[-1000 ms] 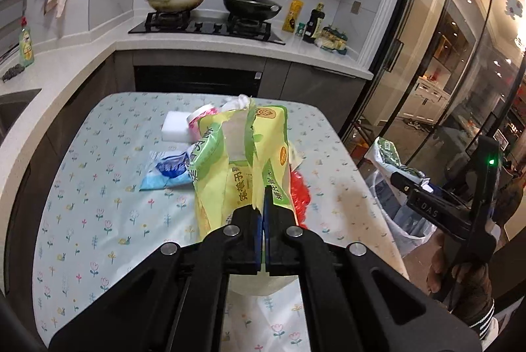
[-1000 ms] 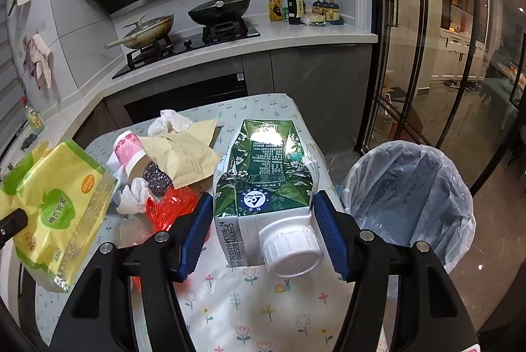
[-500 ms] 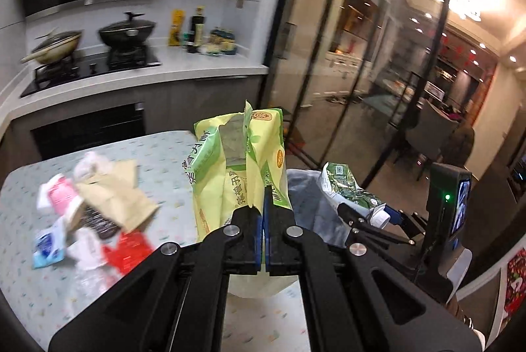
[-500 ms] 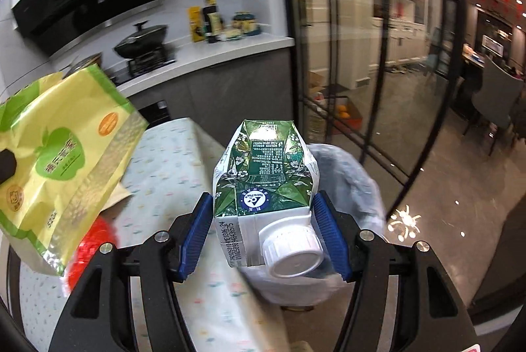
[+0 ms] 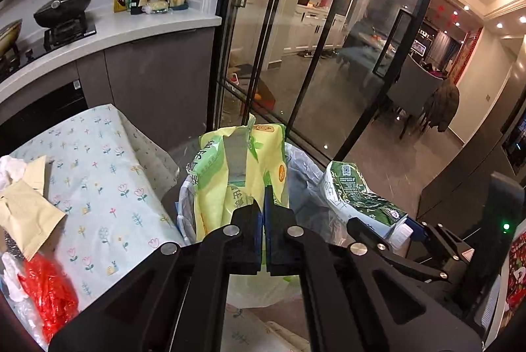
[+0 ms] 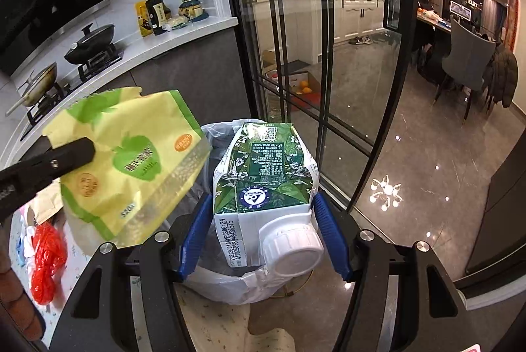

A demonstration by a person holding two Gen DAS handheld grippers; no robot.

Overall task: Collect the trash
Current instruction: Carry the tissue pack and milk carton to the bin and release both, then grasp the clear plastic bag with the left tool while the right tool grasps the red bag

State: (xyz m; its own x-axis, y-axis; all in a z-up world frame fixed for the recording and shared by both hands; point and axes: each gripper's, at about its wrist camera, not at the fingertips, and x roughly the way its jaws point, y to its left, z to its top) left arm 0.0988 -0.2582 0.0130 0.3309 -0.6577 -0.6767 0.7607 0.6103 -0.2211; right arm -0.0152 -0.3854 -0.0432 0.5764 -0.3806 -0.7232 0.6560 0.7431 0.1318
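Note:
My left gripper (image 5: 264, 214) is shut on a yellow-green snack bag (image 5: 240, 174) and holds it over the trash bin (image 5: 305, 168), which is lined with a white plastic bag. The snack bag also shows in the right wrist view (image 6: 131, 161). My right gripper (image 6: 263, 240) is shut on a green and white milk carton (image 6: 263, 181) with a white cap, held above the bin (image 6: 223, 283). The carton also shows in the left wrist view (image 5: 358, 200), to the right of the snack bag.
The table with a floral cloth (image 5: 98, 174) is at the left and carries a brown paper bag (image 5: 26, 210), red plastic wrap (image 5: 49, 296) and white tissue (image 5: 11, 171). Glass doors (image 6: 328, 56) stand just behind the bin. A kitchen counter (image 5: 131, 30) runs at the back left.
Both grippers swung right from over the table to above the bin, carrying the snack bag and the carton. Both grips are unchanged.

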